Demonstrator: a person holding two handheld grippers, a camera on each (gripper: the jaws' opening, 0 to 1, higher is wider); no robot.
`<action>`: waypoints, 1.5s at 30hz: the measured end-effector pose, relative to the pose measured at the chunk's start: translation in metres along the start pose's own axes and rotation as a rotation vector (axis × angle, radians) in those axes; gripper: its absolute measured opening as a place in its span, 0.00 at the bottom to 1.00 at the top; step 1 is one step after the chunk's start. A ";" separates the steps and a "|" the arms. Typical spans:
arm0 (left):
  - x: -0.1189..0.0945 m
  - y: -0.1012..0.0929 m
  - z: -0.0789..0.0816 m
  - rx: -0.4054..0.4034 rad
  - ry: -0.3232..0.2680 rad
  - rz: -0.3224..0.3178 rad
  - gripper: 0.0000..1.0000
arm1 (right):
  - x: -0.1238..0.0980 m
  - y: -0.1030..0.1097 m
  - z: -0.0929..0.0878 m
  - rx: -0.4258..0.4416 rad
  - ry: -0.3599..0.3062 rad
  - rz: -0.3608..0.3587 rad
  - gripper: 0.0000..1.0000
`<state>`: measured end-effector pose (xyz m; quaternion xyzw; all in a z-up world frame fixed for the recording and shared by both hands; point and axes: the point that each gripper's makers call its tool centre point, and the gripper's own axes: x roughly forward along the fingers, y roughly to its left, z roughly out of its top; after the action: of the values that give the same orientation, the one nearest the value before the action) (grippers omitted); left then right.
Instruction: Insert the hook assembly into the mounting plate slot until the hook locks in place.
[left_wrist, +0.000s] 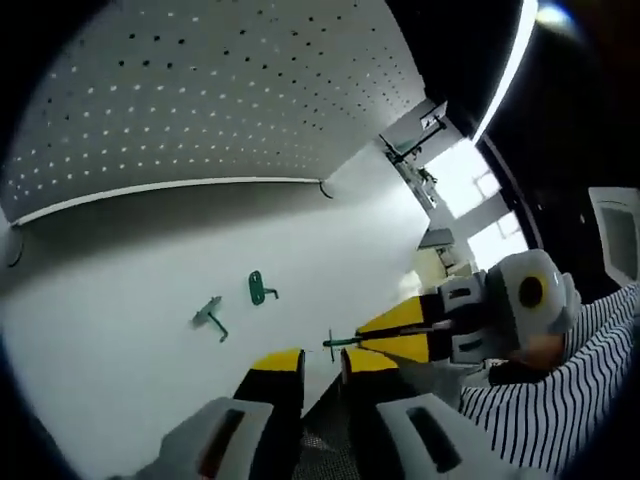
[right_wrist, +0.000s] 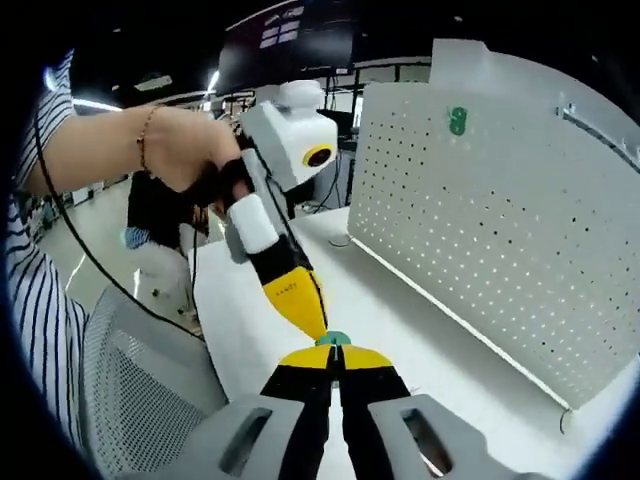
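Observation:
Two green hooks (left_wrist: 262, 288) (left_wrist: 210, 317) lie loose on the white table (left_wrist: 120, 330) in front of the white pegboard (left_wrist: 200, 90). A third green hook (left_wrist: 335, 343) is pinched in my right gripper (left_wrist: 360, 338), which comes in from the right in the left gripper view. My left gripper (left_wrist: 322, 362) stands slightly open just beside that hook, with nothing between its jaws. In the right gripper view my right gripper (right_wrist: 335, 350) is shut on the green hook (right_wrist: 335, 340). There the tip of my left gripper (right_wrist: 312, 318) nearly touches it. Another green hook (right_wrist: 457, 122) hangs high on the pegboard (right_wrist: 500, 230).
A grey mesh chair (right_wrist: 130, 400) stands below the table's near edge. A hand (right_wrist: 185, 150) and a striped sleeve (left_wrist: 560, 390) are close by. The table (right_wrist: 440, 360) runs along the foot of the pegboard.

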<state>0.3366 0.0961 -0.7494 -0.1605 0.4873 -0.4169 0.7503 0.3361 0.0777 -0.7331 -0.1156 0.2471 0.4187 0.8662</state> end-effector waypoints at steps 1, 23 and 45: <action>-0.001 0.000 -0.001 -0.001 -0.003 0.001 0.26 | 0.000 -0.005 0.003 0.043 -0.015 -0.017 0.00; -0.028 -0.027 0.064 0.332 -0.429 0.149 0.18 | -0.020 -0.027 0.088 0.496 -0.309 -0.077 0.00; -0.038 -0.038 0.083 0.407 -0.519 0.164 0.01 | -0.029 -0.028 0.102 0.464 -0.317 -0.096 0.00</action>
<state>0.3837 0.0888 -0.6629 -0.0686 0.1981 -0.3891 0.8970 0.3761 0.0826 -0.6315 0.1411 0.1921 0.3222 0.9162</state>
